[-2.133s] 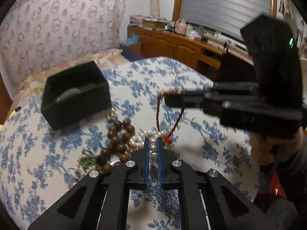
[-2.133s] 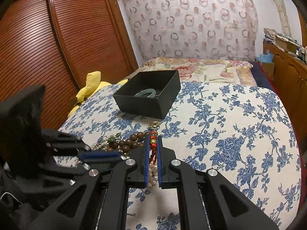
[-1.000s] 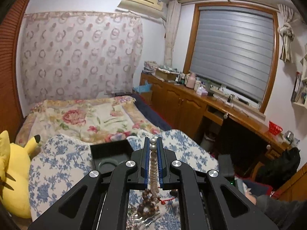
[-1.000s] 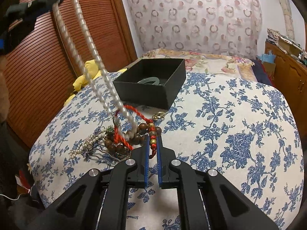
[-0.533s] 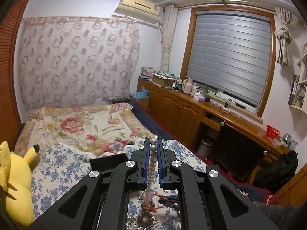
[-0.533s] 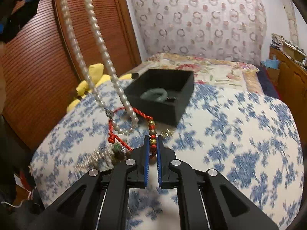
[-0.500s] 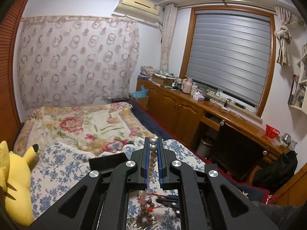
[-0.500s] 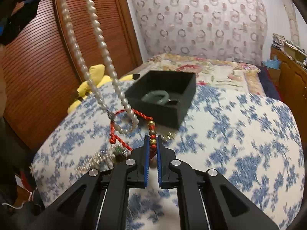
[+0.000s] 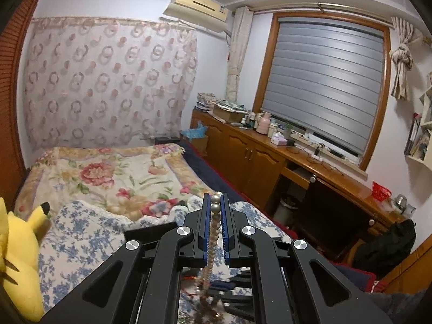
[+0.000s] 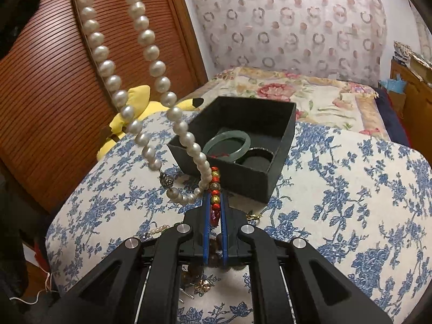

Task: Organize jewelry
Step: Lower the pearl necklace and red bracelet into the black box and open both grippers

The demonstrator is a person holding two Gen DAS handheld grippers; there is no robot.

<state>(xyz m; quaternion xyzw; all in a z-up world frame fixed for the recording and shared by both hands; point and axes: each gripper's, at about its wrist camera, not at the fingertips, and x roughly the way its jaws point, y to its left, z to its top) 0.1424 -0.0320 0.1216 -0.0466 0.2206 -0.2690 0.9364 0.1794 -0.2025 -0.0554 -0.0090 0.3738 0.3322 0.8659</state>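
Pearl necklace [image 9: 215, 210] is clamped between the left gripper [image 9: 215, 202] fingers and hangs below them, while a red-and-gold beaded strand [image 10: 215, 189] is pinched in the closed right gripper [image 10: 214, 202], just short of the black box [image 10: 280, 167] ahead.

Right gripper [image 10: 215, 210] clamped on red-and-gold bead string [image 10: 215, 189]. Pearl necklace [image 10: 151, 100] hanging in a loop from upper left, its bottom just beside the fingertips. Black box [image 10: 280, 145] beyond on blue-floral cloth [image 10: 351, 202], containing green bangle [image 10: 226, 144]. Brown beads, apparently, beneath the jaws.
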